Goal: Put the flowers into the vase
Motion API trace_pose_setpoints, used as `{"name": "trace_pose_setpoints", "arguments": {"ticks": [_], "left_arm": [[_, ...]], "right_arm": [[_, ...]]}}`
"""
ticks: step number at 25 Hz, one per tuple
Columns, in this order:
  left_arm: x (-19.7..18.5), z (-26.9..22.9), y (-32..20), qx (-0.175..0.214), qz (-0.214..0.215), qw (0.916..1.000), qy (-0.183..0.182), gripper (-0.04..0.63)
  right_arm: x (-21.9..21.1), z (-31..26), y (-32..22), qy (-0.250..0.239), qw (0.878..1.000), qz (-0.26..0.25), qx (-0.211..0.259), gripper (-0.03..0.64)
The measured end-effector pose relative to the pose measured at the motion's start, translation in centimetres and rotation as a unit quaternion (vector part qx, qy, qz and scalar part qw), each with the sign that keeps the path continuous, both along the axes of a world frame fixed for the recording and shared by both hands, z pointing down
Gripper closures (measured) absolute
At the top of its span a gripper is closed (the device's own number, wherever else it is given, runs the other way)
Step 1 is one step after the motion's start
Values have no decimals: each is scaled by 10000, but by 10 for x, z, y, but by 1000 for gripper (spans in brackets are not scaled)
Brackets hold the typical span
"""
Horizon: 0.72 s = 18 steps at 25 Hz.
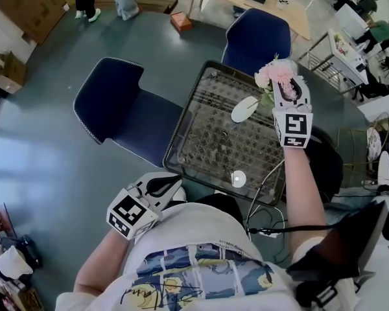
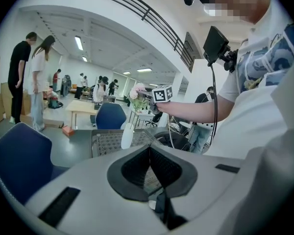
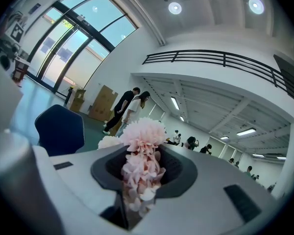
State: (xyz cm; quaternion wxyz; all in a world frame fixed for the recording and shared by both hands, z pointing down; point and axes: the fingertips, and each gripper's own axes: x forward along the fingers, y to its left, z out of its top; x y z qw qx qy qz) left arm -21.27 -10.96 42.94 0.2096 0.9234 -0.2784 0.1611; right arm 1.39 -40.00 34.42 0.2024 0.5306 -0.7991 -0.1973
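Pink flowers (image 3: 144,131) clamped in right gripper (image 3: 143,156); left gripper (image 2: 150,150) closed, empty; head view shows vase (image 1: 244,109), right gripper view doesn't.

The flowers (image 1: 277,74) are a small bunch of pale pink, ruffled blooms with a little green beneath. They are clamped between the jaws of the right gripper (image 1: 287,88), with the heads poking out past the jaw tips, above the far right part of the worktop (image 1: 207,141). The vase (image 1: 244,109) is white and slender. It stands upright on the worktop near the flowers, not touching them.
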Motion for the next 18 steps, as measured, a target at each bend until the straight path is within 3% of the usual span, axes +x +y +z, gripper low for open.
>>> {"name": "trace_pose_setpoints", "arguments": {"ticks": [8, 18], "left_arm": [[-27, 8, -1, -115, -200, 9997, -103, 586], [-34, 17, -3, -308, -273, 9989, -236, 586]], "right_arm": [[-19, 36, -12, 189, 9997, 13, -140, 497], [-21, 99, -17, 323, 9984, 87, -455, 495]]}}
